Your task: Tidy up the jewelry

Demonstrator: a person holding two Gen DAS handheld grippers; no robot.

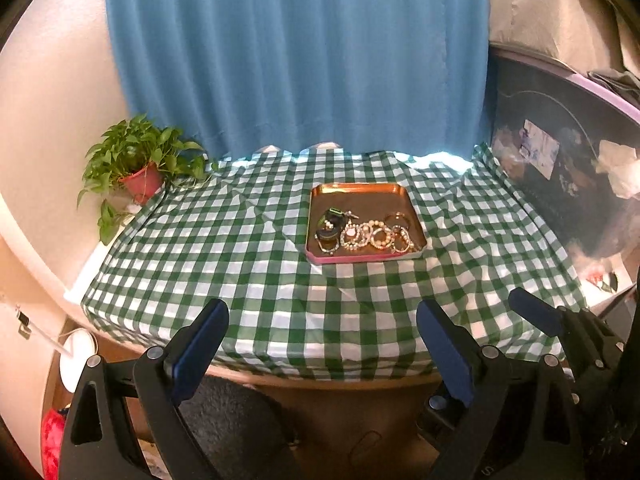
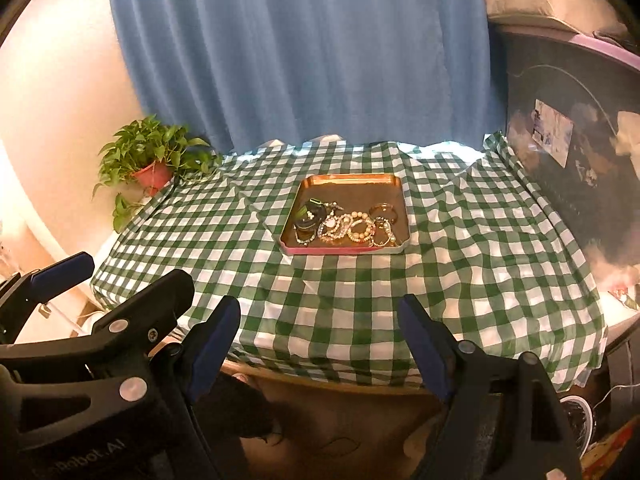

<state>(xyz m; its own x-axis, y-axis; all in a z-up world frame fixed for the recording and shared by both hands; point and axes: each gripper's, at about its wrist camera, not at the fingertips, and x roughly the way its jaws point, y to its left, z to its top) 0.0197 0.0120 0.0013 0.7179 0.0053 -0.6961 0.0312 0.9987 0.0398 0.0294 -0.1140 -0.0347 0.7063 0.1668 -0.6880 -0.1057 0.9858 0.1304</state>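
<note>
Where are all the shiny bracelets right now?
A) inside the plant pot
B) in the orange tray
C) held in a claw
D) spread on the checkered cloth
B: the bracelets all lie bunched in the orange tray on the checkered cloth; both claws are open and empty.

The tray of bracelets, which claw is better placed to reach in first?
Neither by much. Both claws, left and right, hang open and empty off the table's near edge. The tray sits slightly right of centre, so probably right.

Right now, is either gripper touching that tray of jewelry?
Apart. In both wrist views, bare checked tablecloth lies between the tray and the open left gripper and right gripper.
</note>
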